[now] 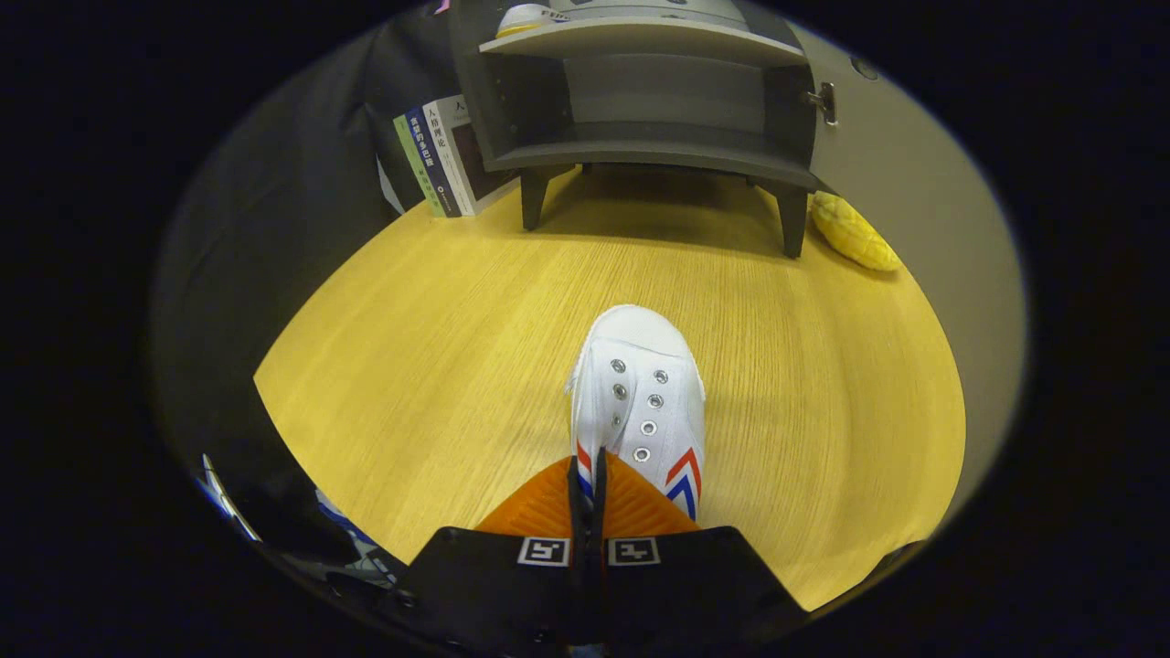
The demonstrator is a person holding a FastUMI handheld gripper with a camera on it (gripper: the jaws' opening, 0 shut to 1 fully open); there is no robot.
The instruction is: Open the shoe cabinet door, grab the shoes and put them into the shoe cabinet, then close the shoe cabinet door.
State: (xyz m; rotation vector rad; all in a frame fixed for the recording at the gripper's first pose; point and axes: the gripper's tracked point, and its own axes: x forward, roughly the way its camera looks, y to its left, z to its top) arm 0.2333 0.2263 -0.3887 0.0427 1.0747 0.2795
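- To the left and far beyond our fingers, a few upright books (439, 155) lean beside the cabinet.
- Our gripper (600, 475) has its fingers drawn nearly together, and they pinch the near left edge of the white canvas shoe (640, 384); we read this as a clamp on the shoe's collar, though the contact itself is partly hidden.
- The shoe runs straight ahead of the fingers, heel at the tips and toe pointing away, so its long axis lines up with the gripper and aims at the cabinet.
- It is white with metal eyelets, no laces showing, and red and blue chevrons on the sides near the heel.
- The shoe cabinet (640, 110) stands well beyond the toe on the wooden tabletop (411, 347), lower shelf bare, another white shoe (523, 18) on the shelf above.
- Its door (877, 155) is swung open to the right, and a yellow plush toy (855, 233) lies near its foot.
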